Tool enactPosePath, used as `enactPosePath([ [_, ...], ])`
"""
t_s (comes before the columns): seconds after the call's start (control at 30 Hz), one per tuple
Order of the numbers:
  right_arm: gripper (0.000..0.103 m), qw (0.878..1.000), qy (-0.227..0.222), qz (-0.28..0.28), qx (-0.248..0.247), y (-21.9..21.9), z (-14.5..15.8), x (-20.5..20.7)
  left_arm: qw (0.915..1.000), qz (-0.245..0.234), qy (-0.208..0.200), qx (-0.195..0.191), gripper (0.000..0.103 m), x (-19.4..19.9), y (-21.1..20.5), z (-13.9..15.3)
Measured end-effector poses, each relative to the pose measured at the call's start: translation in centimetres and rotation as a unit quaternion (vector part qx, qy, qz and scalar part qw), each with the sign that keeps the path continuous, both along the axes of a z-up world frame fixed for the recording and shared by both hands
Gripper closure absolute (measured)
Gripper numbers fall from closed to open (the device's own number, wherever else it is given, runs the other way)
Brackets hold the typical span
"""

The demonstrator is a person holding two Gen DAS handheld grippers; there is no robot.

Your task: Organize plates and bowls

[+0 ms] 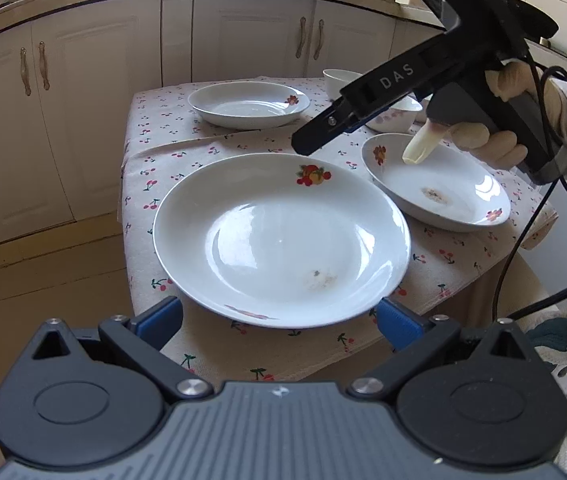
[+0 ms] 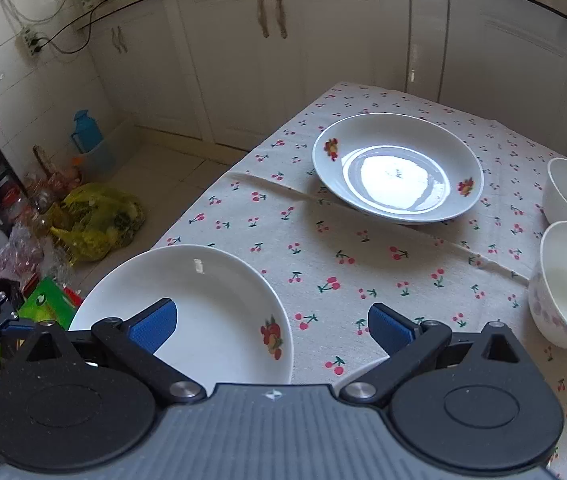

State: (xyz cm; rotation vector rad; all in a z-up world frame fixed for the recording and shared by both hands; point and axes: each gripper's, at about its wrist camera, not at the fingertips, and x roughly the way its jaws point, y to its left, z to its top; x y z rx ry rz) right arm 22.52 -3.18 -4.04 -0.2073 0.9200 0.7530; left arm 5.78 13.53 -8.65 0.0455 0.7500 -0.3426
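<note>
- Our left claw (image 1: 279, 314) is spread, straddling the near plate (image 1: 281, 240) at the desk's (image 1: 155, 136) near edge.
- Our right claw (image 2: 271, 326), also spread and empty, hovers higher.

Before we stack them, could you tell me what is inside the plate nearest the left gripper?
The nearest plate holds no food or dish, only a small brownish smudge near its centre. Its underside and the tablecloth beneath are hidden.

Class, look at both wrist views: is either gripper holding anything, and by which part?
Nothing is held. Both the left gripper and the right gripper are open, above plates.
</note>
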Motion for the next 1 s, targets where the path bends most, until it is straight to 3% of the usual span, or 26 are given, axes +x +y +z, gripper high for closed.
enactPosePath([
  [0.2, 0.000, 0.998, 0.032, 0.046, -0.009, 1.8, -1.4, 0.5, 0.9997, -0.024, 0.008, 0.002, 0.001, 0.7, -0.2, -0.5],
  [0.63, 0.021, 0.995, 0.074, 0.069, -0.010, 2.5, -3.0, 1.6, 0.9990, -0.043, 0.013, 0.007, 0.001, 1.4, -0.2, -1.2],
  [1.0, 0.023, 0.992, 0.091, 0.087, -0.014, 2.9, -3.6, 2.3, 0.9981, -0.059, 0.014, 0.013, 0.001, 1.9, 0.0, -1.5],
])
